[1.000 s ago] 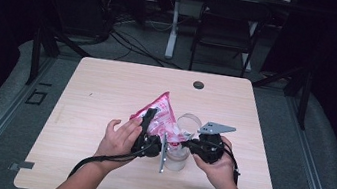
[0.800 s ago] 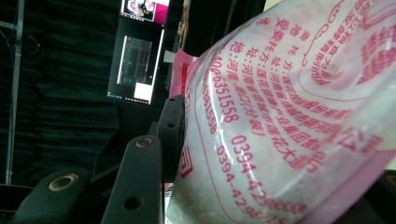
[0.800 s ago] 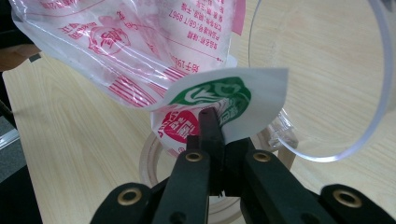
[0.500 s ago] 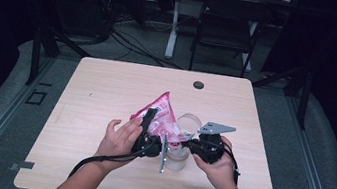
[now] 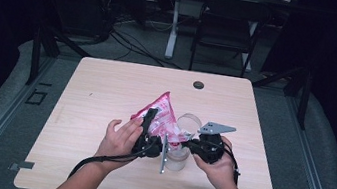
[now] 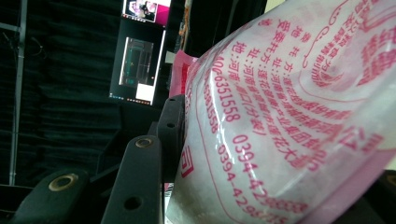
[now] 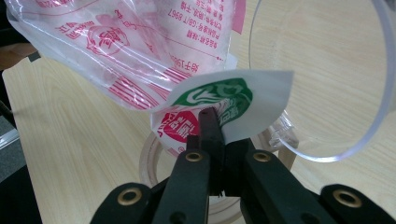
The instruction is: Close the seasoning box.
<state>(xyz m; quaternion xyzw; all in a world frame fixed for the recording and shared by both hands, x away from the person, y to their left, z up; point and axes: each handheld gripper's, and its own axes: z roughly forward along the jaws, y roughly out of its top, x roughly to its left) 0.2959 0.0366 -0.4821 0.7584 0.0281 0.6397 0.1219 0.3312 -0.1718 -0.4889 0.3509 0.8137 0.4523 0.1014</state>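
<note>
Now mid-pour, by the look of it: pink printed bag [image 5: 160,116] held tilted above the clear cup [image 5: 183,142], near the middle of the bench [image 5: 106,90], toward its front edge. Left hand-held gripper [image 5: 148,122] clamped across the bag's full body, jaws partly apart around it. Right hand-held gripper [image 7: 212,135] pinched tight on the bag's lower corner flap [image 7: 224,105], just at the cup's rim. No contents seen falling; whether the corner is open cannot be told. Next, probably: raise the left side to tip further, keep the corner aimed inside the rim, and steady the light cup against tipping.
</note>
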